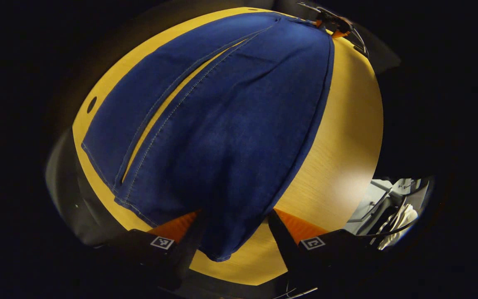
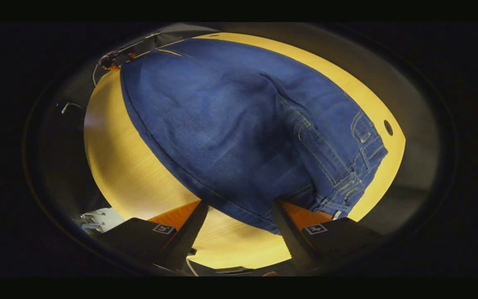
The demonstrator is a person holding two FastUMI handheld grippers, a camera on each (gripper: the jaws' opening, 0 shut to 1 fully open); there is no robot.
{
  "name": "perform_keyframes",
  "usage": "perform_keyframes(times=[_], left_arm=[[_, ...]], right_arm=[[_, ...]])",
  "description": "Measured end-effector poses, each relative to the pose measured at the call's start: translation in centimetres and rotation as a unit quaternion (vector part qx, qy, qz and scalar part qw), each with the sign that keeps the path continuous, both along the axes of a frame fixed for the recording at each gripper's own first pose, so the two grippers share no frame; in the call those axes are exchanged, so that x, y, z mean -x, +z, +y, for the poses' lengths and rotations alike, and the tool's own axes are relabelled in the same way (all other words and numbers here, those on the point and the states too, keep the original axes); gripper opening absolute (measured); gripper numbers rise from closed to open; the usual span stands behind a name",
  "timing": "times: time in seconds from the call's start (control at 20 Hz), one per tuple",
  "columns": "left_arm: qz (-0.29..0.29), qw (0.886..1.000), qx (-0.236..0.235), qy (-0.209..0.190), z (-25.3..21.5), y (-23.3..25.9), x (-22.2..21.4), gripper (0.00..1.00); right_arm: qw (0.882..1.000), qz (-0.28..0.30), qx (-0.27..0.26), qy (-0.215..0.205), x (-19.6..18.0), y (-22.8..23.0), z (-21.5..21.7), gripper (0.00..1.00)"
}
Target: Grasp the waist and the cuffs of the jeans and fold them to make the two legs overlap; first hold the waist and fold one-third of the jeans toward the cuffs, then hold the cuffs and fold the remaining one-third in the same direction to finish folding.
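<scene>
Blue jeans lie flat on a yellow wooden table, and a thin strip of table shows between the two legs. My left gripper is open at the cuff end, with the near leg's end lying between its fingers. In the right gripper view the jeans run away from me, the waistband with its belt loops to the right. My right gripper is open over the near edge of the waist end. Each gripper shows small at the jeans' far end in the other's view: right gripper, left gripper.
The table has a round cable hole near one edge, also visible as the hole beside the waistband. Bare tabletop runs along one side of the jeans. Pale clutter sits off the table, low and to the side.
</scene>
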State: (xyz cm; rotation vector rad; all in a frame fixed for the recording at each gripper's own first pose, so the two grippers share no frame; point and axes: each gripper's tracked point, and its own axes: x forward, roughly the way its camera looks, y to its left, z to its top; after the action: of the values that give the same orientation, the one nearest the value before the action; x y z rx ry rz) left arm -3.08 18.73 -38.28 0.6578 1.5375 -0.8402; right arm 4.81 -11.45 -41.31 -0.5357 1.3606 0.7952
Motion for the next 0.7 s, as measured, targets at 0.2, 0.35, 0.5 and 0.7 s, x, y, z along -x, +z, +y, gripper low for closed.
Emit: perform_keyframes(times=[0.2,0.35,0.5,0.7], left_arm=[[0.001,0.999,-0.023,0.039,-0.6,-0.1,-0.4,0.78],[-0.018,0.996,-0.028,0.085,-0.7,-0.5,-1.1,0.28],[-0.038,0.991,-0.048,0.121,-0.8,-0.3,-0.5,0.07],[-0.066,0.990,-0.059,0.113,-0.7,-0.4,-0.5,0.07]], right_arm=[[1.000,-0.004,0.025,-0.013,-0.1,-0.1,0.2,0.74],[0.997,-0.066,0.038,-0.029,-1.4,-0.2,-0.3,0.07],[0.994,-0.087,0.039,-0.058,-1.2,-0.1,-0.4,0.08],[0.993,-0.086,0.042,-0.067,-1.2,-0.2,-0.4,0.08]])
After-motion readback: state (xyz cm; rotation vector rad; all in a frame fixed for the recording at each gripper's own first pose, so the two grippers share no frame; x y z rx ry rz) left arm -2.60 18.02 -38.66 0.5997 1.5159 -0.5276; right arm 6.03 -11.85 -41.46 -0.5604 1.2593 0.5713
